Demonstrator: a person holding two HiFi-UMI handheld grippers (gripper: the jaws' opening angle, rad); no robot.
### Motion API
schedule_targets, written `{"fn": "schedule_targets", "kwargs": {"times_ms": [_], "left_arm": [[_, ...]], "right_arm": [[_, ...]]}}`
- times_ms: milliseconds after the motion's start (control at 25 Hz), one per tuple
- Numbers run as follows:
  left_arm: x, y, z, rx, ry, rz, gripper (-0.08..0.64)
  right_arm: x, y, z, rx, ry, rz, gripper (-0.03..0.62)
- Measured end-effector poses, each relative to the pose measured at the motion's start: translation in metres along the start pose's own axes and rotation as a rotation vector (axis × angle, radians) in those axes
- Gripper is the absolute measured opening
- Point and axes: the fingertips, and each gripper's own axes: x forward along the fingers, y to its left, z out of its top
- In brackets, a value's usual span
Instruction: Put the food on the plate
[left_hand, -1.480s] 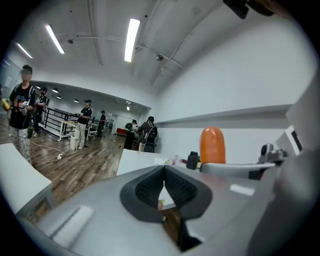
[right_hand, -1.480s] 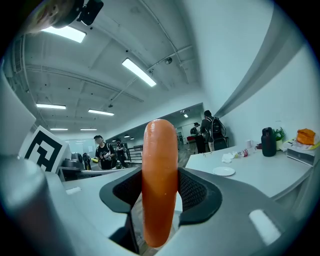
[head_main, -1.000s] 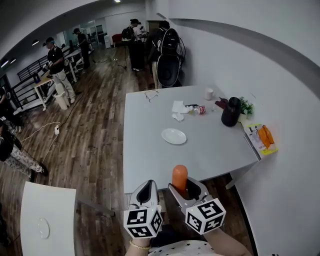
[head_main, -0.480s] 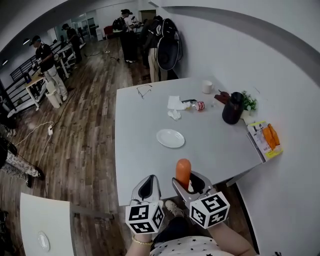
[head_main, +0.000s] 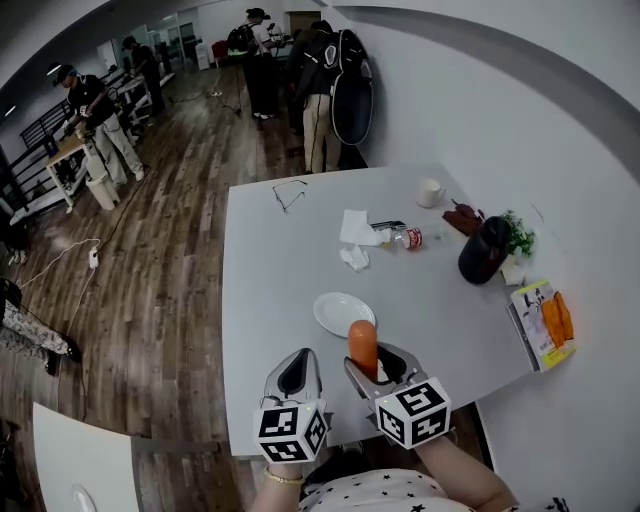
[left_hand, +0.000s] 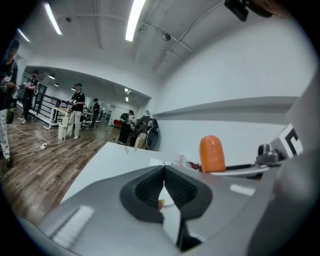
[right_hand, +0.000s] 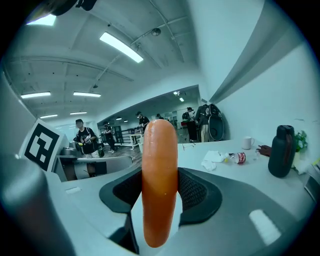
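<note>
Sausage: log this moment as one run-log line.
right gripper: shut on sausage, upright | left gripper: shut, empty | plate: empty, on white table | food not yet placed

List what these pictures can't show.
- Head view: lower end of the sausage, hidden inside the right gripper.
- Head view: near rim of the plate, partly covered by the sausage.
- Head view: label on the bottle, too small to read.
- Head view: orange contents of the packet, too small to identify.
</note>
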Motion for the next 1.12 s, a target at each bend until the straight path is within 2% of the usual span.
{"fn": "schedule_targets", "kwargs": {"times_ms": [200,400,760,1000,1120], "left_arm": [[0.044,0.021,-0.005,-0.016,0.028,0.011,0.008],[0.077,0.034,-0.019,-0.015,0.071,0.014,0.008],[0.102,0.05,-0.037,-0.031,0.144,0.031,0.008],[0.106,0.054,-0.039,-0.017,0.164,0.046,0.008],[0.106,0.056,-0.039,-0.02,0.168,0.056,0.008]], "right_arm": [[0.053,-0.034,-0.004,-0.11,0.114,0.011,0.215],[0.109,-0.068,-0.026,-0.236,0.325,0.03,0.215],[0.194,-0.106,-0.096,-0.384,0.703,0.097,0.215],[0.222,-0.111,-0.126,-0.4,0.828,0.127,0.215],[0.227,-0.113,-0.132,-0.404,0.856,0.133,0.215]]}}
